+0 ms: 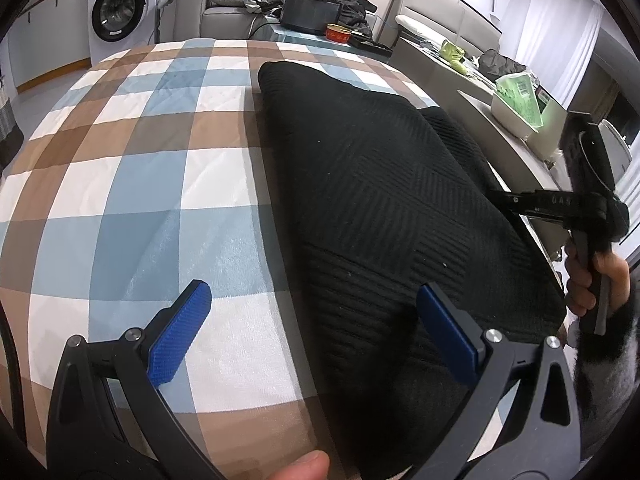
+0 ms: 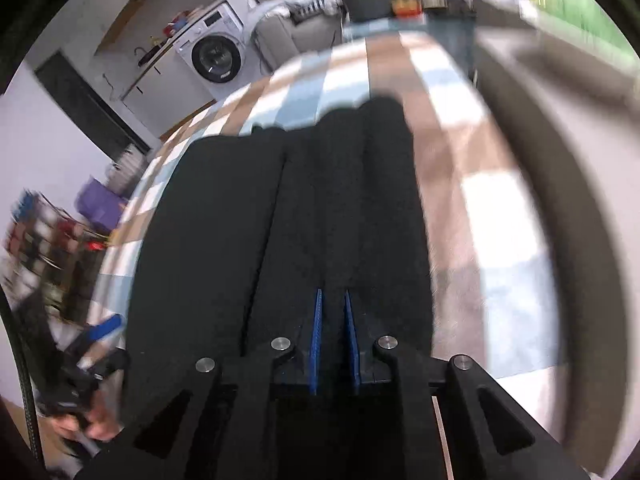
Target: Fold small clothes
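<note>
A black ribbed knit garment (image 1: pixel 372 184) lies flat on the checked blue, brown and white cloth (image 1: pixel 132 152) that covers the table. My left gripper (image 1: pixel 316 320) stands open low over the garment's near left edge, one blue pad (image 1: pixel 184 332) over the checked cloth, the other over the black knit. In the right wrist view the garment (image 2: pixel 224 240) shows long lengthwise folds. My right gripper (image 2: pixel 334 340) has its blue pads nearly together with a ridge of black cloth between them. In the left wrist view the right gripper (image 1: pixel 504 200) reaches the garment's right edge, held by a hand (image 1: pixel 588 280).
A grey side surface (image 1: pixel 516 160) runs along the table's right edge, bearing a white tub with a green packet (image 1: pixel 516 100). Behind the table stand a sofa piled with clothes (image 1: pixel 240 4), a black box (image 1: pixel 312 10), a red tin (image 1: pixel 338 33) and a washing machine (image 1: pixel 118 10).
</note>
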Action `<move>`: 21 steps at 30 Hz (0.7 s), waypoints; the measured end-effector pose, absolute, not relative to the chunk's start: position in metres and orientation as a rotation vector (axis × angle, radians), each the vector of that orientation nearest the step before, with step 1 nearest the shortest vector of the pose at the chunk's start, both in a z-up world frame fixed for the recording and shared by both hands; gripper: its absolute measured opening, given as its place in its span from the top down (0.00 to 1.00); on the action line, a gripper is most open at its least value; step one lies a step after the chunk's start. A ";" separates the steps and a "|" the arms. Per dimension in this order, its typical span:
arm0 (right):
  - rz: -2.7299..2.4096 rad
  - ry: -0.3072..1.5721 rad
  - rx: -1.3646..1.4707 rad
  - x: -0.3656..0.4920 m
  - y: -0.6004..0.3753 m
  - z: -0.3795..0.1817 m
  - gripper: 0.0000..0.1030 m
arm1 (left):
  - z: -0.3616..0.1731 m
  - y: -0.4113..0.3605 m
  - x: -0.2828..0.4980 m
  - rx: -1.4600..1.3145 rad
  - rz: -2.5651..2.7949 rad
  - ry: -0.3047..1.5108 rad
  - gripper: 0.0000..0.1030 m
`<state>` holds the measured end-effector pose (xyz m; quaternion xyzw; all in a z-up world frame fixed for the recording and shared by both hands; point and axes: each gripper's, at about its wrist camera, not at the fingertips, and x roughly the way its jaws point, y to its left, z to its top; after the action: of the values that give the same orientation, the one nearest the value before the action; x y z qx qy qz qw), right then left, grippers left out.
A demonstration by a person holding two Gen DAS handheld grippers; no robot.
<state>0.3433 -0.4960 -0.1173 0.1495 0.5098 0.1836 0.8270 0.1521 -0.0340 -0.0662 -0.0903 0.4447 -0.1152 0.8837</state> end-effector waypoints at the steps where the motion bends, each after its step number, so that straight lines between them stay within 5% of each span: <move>1: 0.406 1.077 0.340 0.344 -0.498 -0.118 0.82 | -0.065 -0.034 0.151 -0.185 -0.241 0.924 0.01; 3: 0.477 1.062 0.405 0.343 -0.503 -0.115 0.60 | -0.065 -0.032 0.150 -0.180 -0.238 0.923 0.01; 8: 0.603 1.071 0.475 0.348 -0.500 -0.113 0.47 | -0.067 -0.030 0.153 -0.194 -0.235 0.929 0.01; 14: 0.641 1.088 0.445 0.357 -0.484 -0.114 0.45 | -0.073 -0.032 0.155 -0.195 -0.243 0.939 0.01; 21: 0.589 1.083 0.297 0.354 -0.463 -0.105 0.53 | -0.074 -0.031 0.153 -0.202 -0.249 0.937 0.01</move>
<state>0.3540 -0.4626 -0.1053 0.1387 0.5061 0.2753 0.8055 0.1529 -0.0307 -0.0735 -0.0967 0.4496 -0.1196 0.8799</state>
